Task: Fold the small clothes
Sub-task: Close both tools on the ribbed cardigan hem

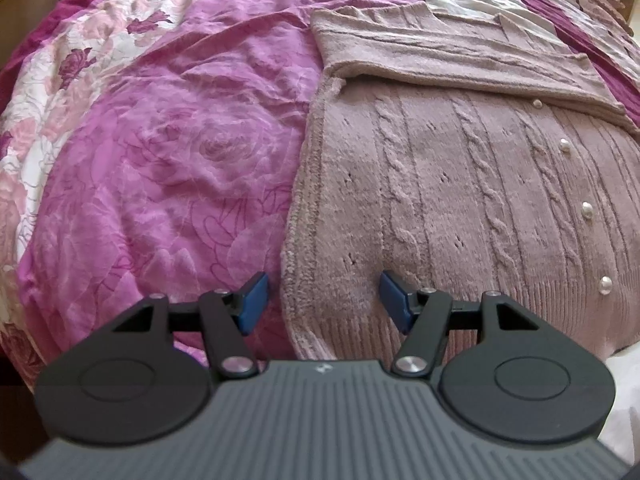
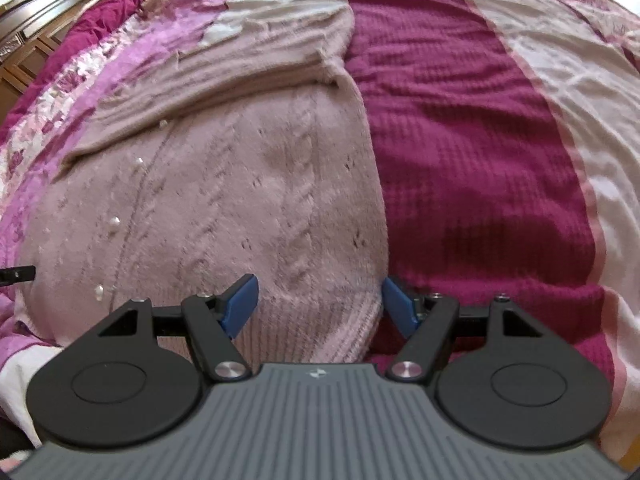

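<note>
A dusty-pink cable-knit cardigan (image 1: 460,184) with pearl buttons (image 1: 587,211) lies flat on the bed, its sleeves folded across the upper chest. My left gripper (image 1: 322,300) is open, its blue pads straddling the cardigan's lower left hem corner. In the right wrist view the same cardigan (image 2: 240,200) fills the left half. My right gripper (image 2: 318,306) is open, its pads straddling the lower right hem corner. Neither holds cloth. A bit of the left gripper (image 2: 16,274) shows at the far left edge.
The bed is covered by a pink floral bedspread (image 1: 160,160), with a magenta waffle-textured band (image 2: 480,160) and pale stripes to the cardigan's right. Dark wooden furniture (image 2: 44,4) stands beyond the bed at the top left.
</note>
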Available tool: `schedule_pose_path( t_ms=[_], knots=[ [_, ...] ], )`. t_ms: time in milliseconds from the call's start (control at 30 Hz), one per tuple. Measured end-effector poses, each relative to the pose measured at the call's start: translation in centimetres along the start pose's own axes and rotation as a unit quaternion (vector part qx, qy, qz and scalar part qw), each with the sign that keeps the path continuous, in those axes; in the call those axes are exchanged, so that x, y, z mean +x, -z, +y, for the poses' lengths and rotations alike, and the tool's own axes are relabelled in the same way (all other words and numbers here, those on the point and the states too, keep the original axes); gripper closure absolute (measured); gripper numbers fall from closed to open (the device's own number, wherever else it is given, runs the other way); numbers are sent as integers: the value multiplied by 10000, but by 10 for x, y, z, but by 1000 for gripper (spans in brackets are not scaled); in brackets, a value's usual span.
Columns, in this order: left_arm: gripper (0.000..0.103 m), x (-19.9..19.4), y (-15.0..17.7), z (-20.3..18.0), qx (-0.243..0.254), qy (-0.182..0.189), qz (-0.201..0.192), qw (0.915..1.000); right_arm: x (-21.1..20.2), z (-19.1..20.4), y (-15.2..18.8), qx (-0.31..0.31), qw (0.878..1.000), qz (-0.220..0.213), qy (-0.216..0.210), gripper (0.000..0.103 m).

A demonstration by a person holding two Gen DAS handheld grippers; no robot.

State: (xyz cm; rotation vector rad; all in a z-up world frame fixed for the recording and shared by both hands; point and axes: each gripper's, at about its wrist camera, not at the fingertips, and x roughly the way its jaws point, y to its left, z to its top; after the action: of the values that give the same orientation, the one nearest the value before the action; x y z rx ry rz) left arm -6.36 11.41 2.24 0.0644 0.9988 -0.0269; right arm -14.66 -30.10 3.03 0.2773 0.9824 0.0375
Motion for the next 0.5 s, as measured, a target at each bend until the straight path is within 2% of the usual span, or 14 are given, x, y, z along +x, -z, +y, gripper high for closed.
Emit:
schedule_pose_path(
  t_ms=[133,267,300,367,433,500],
  knots=[
    [42,0,2,-1,-28,278,52,9996,6,1,5,-60,9997,79,-227,27],
    [56,3,5,-4,-62,548,-83,9984,11,2,6,-114,9993,42,-363,30],
    [59,3,5,-4,-53,577,-120,9982,11,3,6,-177,9991,13,-391,36],
    [82,1,5,-4,-99,666,-207,9975,10,3,6,-227,9987,-64,-447,53],
    [89,0,4,-2,-226,733,-254,9967,9,1,6,-128,9982,-96,-586,77],
    [92,-2,3,0,-390,831,-321,9953,8,-1,4,-26,9973,-164,-719,84]
  ],
)
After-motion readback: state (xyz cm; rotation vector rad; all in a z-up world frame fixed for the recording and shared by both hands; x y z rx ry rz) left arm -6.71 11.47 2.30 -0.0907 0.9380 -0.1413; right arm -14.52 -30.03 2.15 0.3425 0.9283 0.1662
